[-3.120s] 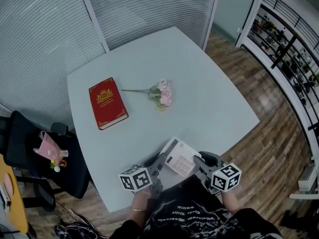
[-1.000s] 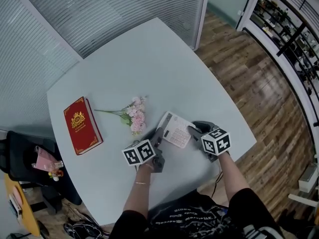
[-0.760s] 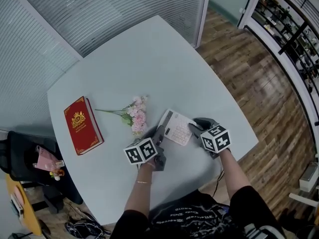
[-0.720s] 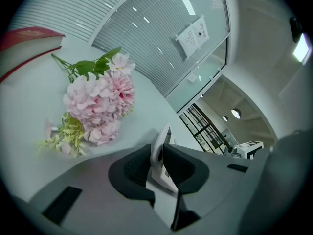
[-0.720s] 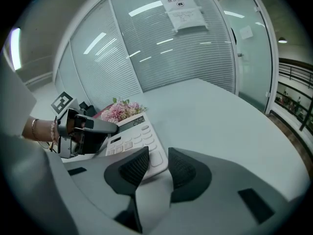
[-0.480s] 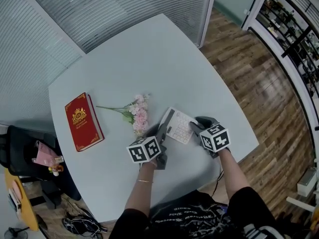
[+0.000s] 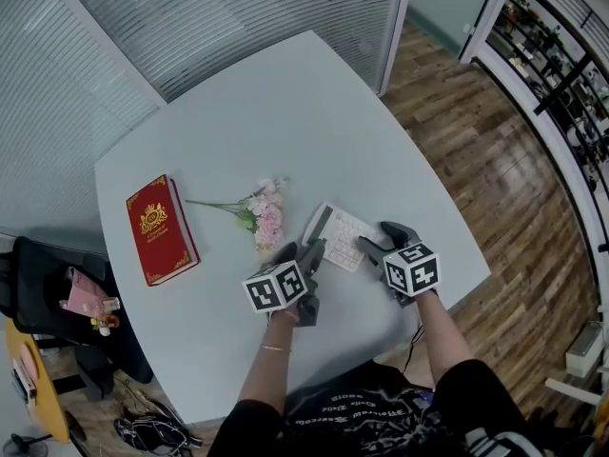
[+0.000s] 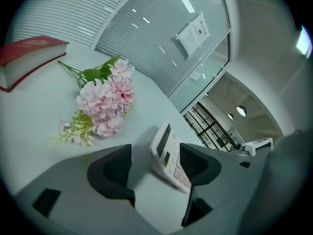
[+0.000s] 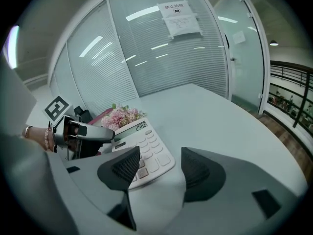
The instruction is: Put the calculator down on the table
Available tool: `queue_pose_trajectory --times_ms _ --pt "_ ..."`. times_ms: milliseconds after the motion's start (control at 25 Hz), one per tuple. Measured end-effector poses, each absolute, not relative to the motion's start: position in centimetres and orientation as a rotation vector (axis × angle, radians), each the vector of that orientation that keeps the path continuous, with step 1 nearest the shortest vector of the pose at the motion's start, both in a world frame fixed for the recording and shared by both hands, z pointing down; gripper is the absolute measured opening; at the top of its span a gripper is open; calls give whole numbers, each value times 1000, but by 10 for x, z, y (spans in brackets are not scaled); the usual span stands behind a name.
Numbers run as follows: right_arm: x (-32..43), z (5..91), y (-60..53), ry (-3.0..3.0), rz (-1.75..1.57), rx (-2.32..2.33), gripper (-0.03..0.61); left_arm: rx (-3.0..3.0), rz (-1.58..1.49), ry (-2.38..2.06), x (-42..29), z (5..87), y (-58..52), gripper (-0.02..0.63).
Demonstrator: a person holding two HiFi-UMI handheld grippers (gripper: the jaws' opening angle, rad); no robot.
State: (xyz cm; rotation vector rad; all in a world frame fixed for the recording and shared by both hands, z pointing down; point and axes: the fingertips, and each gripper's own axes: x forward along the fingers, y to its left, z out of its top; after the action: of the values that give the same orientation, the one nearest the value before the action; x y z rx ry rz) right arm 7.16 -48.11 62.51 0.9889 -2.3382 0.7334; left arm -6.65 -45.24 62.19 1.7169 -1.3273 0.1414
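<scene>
One calculator (image 7: 340, 237), one red book (image 7: 160, 228) and one bunch of pink flowers (image 7: 265, 219) lie on the table (image 7: 285, 112). My left gripper (image 7: 301, 252) and right gripper (image 7: 381, 239) flank the calculator. Both sets of jaws are opening with their pads off it: its left edge sits between the left jaws and its right corner between the right ones.
</scene>
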Motion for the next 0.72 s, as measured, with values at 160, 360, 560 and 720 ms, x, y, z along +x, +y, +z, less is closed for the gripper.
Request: queue_pose_trajectory --times_ms 160,360,560,720 --pt "70 605 -461 -2376 708 1024 253 1795 183 -1321 -64 605 -434 314" --pt "72 578 -431 -2422 649 1084 253 1918 198 -1333 -61 576 -403 314" --pt "71 546 -398 -2469 563 1128 253 2013 193 -1336 -63 552 -368 314" --pt "69 524 -368 -2499 486 1149 253 2082 176 -1362 -67 531 -337 314"
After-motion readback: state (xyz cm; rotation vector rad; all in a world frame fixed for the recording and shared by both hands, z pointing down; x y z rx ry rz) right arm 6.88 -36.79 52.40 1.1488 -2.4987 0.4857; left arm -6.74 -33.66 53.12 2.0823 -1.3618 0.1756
